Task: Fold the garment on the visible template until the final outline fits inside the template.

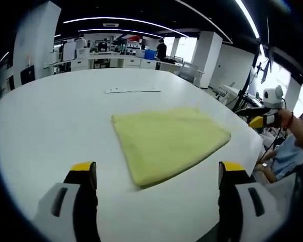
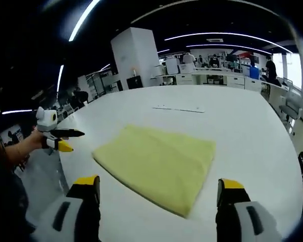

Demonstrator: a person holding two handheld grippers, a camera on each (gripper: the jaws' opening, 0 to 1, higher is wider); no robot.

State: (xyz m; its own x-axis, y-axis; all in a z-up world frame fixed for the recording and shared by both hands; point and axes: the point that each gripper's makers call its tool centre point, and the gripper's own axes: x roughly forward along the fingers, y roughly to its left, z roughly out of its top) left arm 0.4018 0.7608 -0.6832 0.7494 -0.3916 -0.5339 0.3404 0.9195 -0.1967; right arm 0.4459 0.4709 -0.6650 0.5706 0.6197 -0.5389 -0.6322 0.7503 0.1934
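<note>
Your yellow garment [image 1: 169, 143] lies folded into a flat rectangle mid-table [image 1: 55, 116], well in from every edge. Both the left gripper [image 1: 156, 174] and the right gripper [image 2: 159, 189] hang spread wide, holding nothing. No template outline is discernible; the fold looks finished, so judge fit before regripping.

We see the folded garment [image 1: 166, 143] lying flat on the table [image 1: 55, 121], ahead of the left gripper [image 1: 156, 174] and the right gripper [image 2: 159, 186] — both held above the near edge, well apart. A thin strip [image 1: 133, 91] lies on the table beyond the garment.
</note>
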